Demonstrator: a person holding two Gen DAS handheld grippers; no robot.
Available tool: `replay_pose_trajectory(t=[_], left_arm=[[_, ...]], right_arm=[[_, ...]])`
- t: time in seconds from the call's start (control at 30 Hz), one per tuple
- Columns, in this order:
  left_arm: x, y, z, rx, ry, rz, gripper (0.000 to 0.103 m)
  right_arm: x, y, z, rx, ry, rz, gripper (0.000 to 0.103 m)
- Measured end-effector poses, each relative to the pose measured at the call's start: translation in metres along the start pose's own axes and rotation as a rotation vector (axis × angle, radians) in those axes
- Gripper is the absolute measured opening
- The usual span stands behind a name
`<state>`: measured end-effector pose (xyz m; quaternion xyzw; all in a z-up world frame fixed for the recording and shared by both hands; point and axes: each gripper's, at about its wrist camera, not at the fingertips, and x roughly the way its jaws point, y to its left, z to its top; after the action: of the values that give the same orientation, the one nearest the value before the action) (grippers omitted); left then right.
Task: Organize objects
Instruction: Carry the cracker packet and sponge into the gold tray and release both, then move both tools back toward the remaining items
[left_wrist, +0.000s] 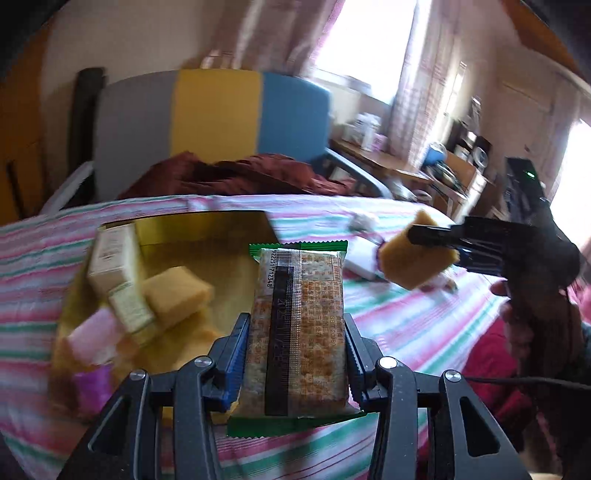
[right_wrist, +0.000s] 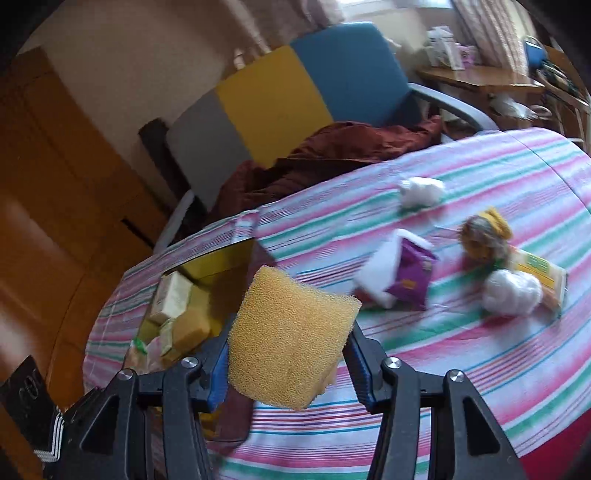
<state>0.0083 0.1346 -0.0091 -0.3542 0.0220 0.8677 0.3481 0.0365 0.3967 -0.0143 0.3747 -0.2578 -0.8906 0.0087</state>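
My left gripper (left_wrist: 295, 332) is shut on a green-edged cracker packet (left_wrist: 299, 332), held above the striped bedspread just right of a gold tray (left_wrist: 207, 229). The tray holds a cream box (left_wrist: 110, 258), a yellow sponge (left_wrist: 177, 295) and a pink packet (left_wrist: 96, 336). My right gripper (right_wrist: 288, 350) is shut on a yellow sponge (right_wrist: 291, 339), hanging over the cloth near the tray's (right_wrist: 218, 262) corner. In the left wrist view that right gripper (left_wrist: 436, 240) and its sponge (left_wrist: 413, 258) appear at the right.
Loose on the striped cloth (right_wrist: 480, 369) lie a purple-and-white packet (right_wrist: 399, 277), a white wad (right_wrist: 421, 192), a doll-like toy (right_wrist: 484, 236), a yellow packet (right_wrist: 543, 273) and a white bag (right_wrist: 513, 291). A grey, yellow and blue chair (right_wrist: 295, 96) with a maroon cloth (right_wrist: 332, 151) stands behind.
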Motion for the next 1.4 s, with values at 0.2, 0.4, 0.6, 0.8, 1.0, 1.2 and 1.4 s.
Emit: replay_pose_trajectory(t=[0.2,0.4,0.6,0.8,1.0,1.2,1.4], left_arm=[[-0.013,0.06,-0.007,-0.144,-0.007,0.109,0.047],[-0.016,0.101,-0.02,-0.224,0.007,0.179,0.06],[-0.024,0.109,-0.03,-0.23,-0.004,0.212,0.062],[-0.029,0.102,-0.03,-0.23,-0.018,0.235,0.065],[-0.032,0.095,-0.024,-0.205,-0.018,0.3,0.07],[-0.035,0.088,-0.023,-0.192,-0.021,0.352,0.075],[-0.034,0.081,-0.023,-0.175,-0.006,0.376,0.076]], right_arm=[[0.027,0.058,0.0,-0.111,0.064,0.081,0.054],[0.068,0.105,-0.002,-0.193,0.149,0.084,0.061],[0.088,0.108,-0.006,-0.15,0.191,0.056,0.079],[0.082,0.101,-0.018,-0.143,0.189,0.035,0.081],[0.07,0.098,-0.036,-0.175,0.163,-0.001,0.081],[0.056,0.105,-0.047,-0.237,0.115,-0.034,0.081],[0.046,0.11,-0.051,-0.296,0.073,-0.068,0.081]])
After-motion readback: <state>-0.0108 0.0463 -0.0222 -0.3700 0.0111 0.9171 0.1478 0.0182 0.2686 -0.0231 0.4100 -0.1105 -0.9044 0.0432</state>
